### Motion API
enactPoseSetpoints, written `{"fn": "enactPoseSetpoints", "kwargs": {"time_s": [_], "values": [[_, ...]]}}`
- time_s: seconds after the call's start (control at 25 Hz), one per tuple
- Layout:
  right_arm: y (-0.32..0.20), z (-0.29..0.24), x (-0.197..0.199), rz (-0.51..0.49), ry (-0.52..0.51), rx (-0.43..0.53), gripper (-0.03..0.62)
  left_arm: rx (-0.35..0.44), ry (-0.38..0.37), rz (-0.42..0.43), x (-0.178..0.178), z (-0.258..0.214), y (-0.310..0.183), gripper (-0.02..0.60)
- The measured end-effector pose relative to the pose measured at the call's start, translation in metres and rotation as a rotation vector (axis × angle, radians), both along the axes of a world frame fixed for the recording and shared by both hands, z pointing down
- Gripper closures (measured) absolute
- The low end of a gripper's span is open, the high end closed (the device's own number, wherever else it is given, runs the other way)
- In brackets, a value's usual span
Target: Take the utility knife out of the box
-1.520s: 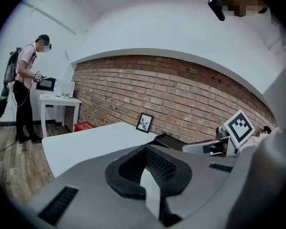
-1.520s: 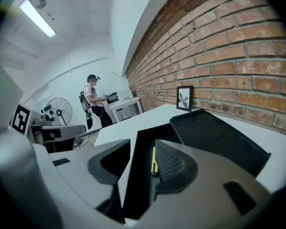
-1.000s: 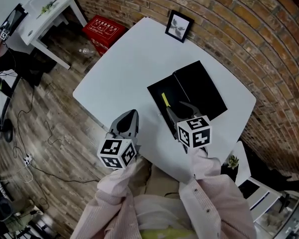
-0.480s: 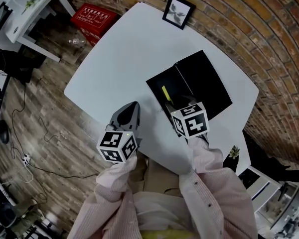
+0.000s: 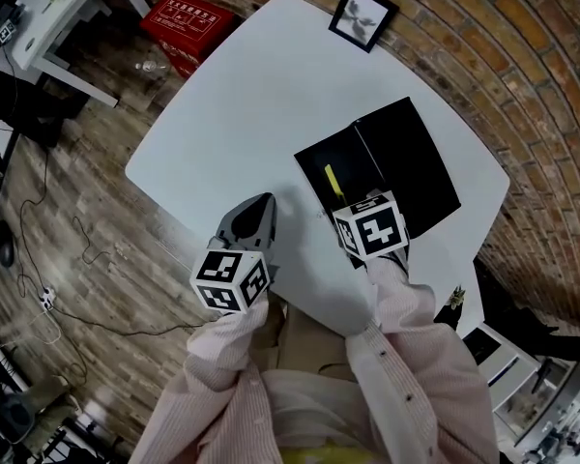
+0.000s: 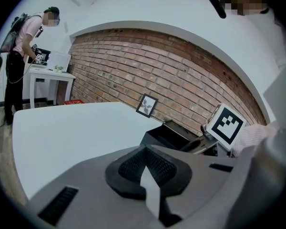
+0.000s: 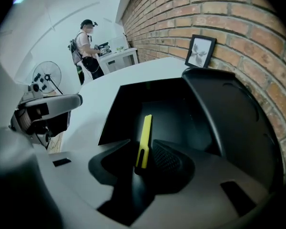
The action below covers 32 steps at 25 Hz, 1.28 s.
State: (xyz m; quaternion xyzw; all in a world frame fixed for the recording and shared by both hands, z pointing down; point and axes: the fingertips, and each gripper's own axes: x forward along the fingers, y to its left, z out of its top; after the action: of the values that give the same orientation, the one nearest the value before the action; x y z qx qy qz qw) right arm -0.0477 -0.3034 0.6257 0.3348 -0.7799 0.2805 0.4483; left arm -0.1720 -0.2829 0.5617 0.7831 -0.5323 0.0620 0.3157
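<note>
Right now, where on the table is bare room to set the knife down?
The widest bare patch of the table lies between the picture frame, the box and the left gripper. It is crowded at the box's near end, where the right gripper's jaws are closing around the utility knife.

The right gripper point(image 7: 140, 147) points down into an open black box point(image 7: 121, 113) on a white table point(image 7: 95, 94). Its jaws are apart and closing, with a yellow utility knife point(image 7: 145, 128) lying between them on the box floor. The lid point(image 7: 229, 113) stands raised at right by a brick wall point(image 7: 219, 13), a framed picture point(image 7: 200, 51) stands behind it, and a person point(image 7: 86, 44) stands at a desk point(image 7: 117, 56) far off.
</note>
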Motion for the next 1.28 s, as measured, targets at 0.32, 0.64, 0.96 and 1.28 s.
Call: {"fn": "enactPoseSetpoints", "kwargs": {"time_s": [0.32,0.64,0.96,1.28], "values": [[-0.003,0.002,0.003,-0.052,0.103,0.049,0.52,-0.001,0.001,0.001,-0.002,0.0,-0.002,0.589],[-0.002,-0.001,0.002,-0.048,0.095,0.056,0.526,0.01,-0.001,0.008,-0.002,-0.004,0.0,0.589],[-0.005,-0.02,-0.001,-0.007,-0.01,0.124,0.526,0.076,-0.013,0.044,0.006,-0.022,0.004,0.589],[-0.008,-0.058,-0.007,0.021,-0.145,0.235,0.526,0.173,-0.026,0.068,0.013,-0.051,0.004,0.589]]}}
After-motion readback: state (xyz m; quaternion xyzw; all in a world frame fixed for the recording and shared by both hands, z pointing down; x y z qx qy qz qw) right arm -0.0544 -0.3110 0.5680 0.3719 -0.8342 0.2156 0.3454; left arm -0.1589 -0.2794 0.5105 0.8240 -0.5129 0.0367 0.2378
